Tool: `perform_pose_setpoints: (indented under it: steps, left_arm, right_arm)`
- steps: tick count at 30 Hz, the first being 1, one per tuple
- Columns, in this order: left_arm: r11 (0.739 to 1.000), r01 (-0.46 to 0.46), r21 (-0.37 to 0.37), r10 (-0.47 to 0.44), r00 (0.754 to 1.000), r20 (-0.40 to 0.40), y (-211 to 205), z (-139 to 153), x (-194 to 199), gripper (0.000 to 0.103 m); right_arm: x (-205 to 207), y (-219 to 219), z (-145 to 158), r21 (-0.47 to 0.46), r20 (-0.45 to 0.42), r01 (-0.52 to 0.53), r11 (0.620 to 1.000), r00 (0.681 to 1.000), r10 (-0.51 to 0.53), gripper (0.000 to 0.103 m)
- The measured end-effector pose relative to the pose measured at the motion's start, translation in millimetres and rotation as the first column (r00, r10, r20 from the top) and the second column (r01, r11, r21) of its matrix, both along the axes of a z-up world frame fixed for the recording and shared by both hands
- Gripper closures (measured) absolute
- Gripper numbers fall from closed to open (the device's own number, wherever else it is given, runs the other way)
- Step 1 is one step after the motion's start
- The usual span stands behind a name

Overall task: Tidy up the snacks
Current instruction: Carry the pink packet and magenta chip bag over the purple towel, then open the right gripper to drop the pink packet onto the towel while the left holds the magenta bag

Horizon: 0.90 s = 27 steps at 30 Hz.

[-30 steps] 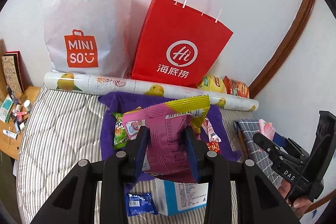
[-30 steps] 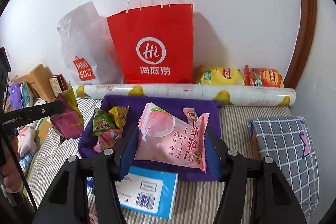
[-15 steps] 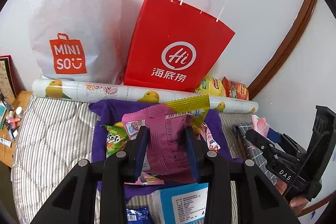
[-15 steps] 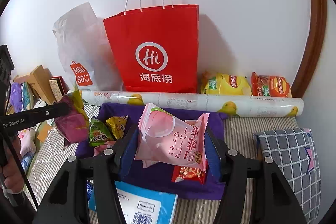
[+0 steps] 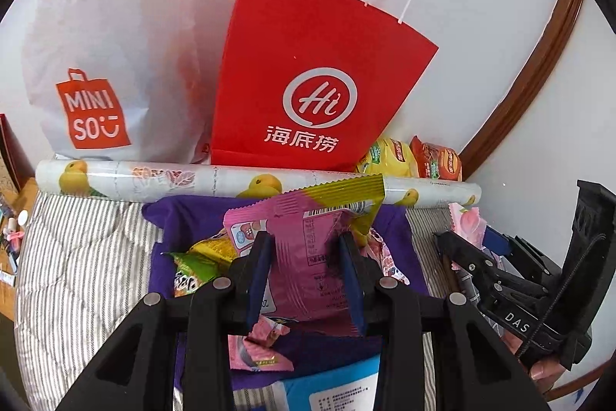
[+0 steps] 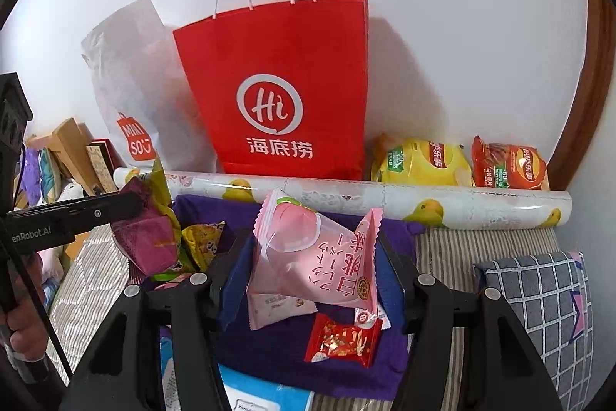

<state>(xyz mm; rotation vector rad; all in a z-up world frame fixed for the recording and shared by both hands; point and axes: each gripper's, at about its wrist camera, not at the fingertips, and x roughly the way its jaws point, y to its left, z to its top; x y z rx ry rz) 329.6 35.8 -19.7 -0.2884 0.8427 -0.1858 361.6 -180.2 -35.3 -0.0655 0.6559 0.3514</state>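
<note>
My left gripper [image 5: 304, 257] is shut on a magenta and yellow snack packet [image 5: 308, 237], held above a purple cloth [image 5: 177, 218] strewn with small snacks. My right gripper [image 6: 313, 257] is shut on a pale pink peach-print packet [image 6: 315, 253], also over the purple cloth [image 6: 277, 338]. A red wrapped snack [image 6: 340, 338] lies on the cloth below it. A red paper bag [image 5: 315, 79] [image 6: 281, 95] and a white plastic bag [image 5: 104, 64] [image 6: 131, 91] stand against the wall behind. The left gripper with its packet [image 6: 150, 237] shows at the left of the right wrist view.
A rolled sheet with a duck print [image 5: 184, 176] [image 6: 385, 199] lies across the striped bedding [image 5: 77, 257]. Yellow and orange crisp bags [image 6: 423, 160] sit by the wall at the right. A checked pillow [image 6: 539, 303] is at the right, a blue box [image 5: 335, 391] near the front edge.
Both grippers have moved forward toward the red bag and the wall, each still holding its packet. The bags and the roll now look larger and nearer.
</note>
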Motion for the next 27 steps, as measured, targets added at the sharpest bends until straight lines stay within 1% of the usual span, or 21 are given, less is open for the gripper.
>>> perform_pose_setpoints:
  steps: [7, 10, 15, 21, 27]
  left_arm:
    - [1.000, 0.007, 0.008, -0.007, 1.000, -0.022, -5.5, -10.2, 17.3, 0.069]
    - [1.000, 0.004, 0.027, -0.003, 0.999, -0.041, -7.8, -14.9, 25.9, 0.069]
    - [1.000, 0.001, 0.026, 0.000, 0.998, -0.056, -8.2, -22.7, 36.8, 0.069]
    - [0.999, 0.011, 0.038, -0.008, 0.997, -0.074, -7.0, -31.8, 42.6, 0.069]
    - [1.000, 0.025, 0.017, -0.024, 0.996, -0.090, -5.8, -37.2, 45.9, 0.069]
  right_arm:
    - [19.1, -5.6, -13.3, 0.002, -0.036, 0.008, 1.000, 0.999, -0.008, 0.044]
    - [25.6, -6.4, -19.9, -0.001, -0.051, 0.009, 1.000, 0.999, -0.009, 0.044]
    - [35.7, -4.2, -31.8, -0.025, -0.083, -0.004, 1.000, 0.997, 0.002, 0.044]
    - [45.6, -0.5, -50.7, -0.047, -0.152, -0.032, 0.998, 0.988, 0.024, 0.044]
    - [55.1, 12.6, -71.5, -0.061, -0.230, -0.065, 0.996, 0.972, 0.049, 0.044]
